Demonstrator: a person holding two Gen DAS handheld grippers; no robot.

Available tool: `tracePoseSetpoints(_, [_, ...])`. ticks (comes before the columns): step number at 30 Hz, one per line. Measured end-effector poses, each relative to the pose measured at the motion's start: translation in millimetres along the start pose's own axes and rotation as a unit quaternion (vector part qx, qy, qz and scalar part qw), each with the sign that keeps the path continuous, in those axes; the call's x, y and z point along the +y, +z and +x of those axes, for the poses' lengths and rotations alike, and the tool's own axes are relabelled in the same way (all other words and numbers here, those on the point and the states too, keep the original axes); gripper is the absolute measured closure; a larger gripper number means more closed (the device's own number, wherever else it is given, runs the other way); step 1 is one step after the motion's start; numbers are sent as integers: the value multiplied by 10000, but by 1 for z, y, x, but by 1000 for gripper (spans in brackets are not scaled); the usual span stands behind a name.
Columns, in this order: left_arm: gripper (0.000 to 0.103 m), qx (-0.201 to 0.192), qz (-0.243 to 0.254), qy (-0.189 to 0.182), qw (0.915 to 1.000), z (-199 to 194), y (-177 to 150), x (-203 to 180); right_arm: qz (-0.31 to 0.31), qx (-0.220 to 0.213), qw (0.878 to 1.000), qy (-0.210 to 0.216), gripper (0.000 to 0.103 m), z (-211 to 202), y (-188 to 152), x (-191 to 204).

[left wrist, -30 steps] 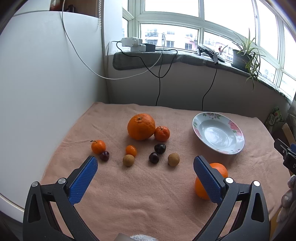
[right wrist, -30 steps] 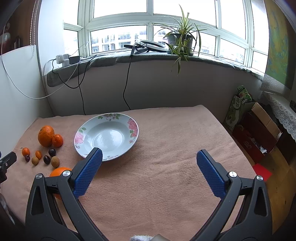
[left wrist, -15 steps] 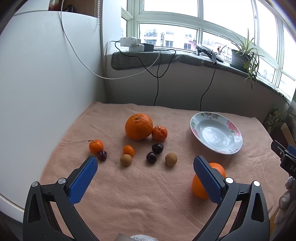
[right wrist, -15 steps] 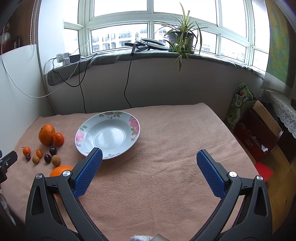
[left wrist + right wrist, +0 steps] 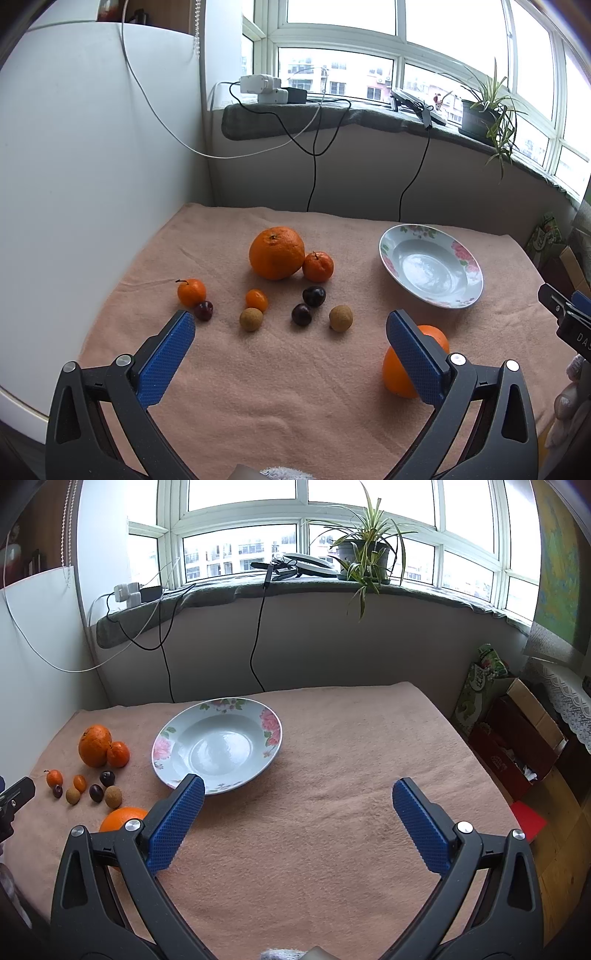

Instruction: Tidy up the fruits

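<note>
Both tools hang over the pink cloth (image 5: 332, 775) with nothing in them: the left gripper (image 5: 291, 345) spread wide, the right gripper (image 5: 297, 810) likewise. The flowered plate (image 5: 271, 734) sits bare. Left of it cluster the small fruits (image 5: 301, 314) and big orange (image 5: 276, 252); another orange (image 5: 397, 373) lies just nearer than the plate.

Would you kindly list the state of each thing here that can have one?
Plate: empty, upright on the cloth.
Large orange: on the cloth, touching the small tangerine.
Near orange: on the cloth, partly hidden by a finger.
Left gripper: open, holding nothing.
Right gripper: open, holding nothing.
</note>
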State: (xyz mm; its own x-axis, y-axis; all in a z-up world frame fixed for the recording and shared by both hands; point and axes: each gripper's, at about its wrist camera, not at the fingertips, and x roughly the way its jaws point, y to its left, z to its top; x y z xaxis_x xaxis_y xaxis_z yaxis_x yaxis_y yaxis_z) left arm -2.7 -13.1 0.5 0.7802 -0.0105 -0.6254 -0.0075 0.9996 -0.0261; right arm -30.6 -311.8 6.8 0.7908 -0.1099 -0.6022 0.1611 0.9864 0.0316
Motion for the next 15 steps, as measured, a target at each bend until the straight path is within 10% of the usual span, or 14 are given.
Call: tracePoseSetpoints(15, [0,4,-16,-30,10000,-2,0,1,-3,25,10000,6,0,1,0,1])
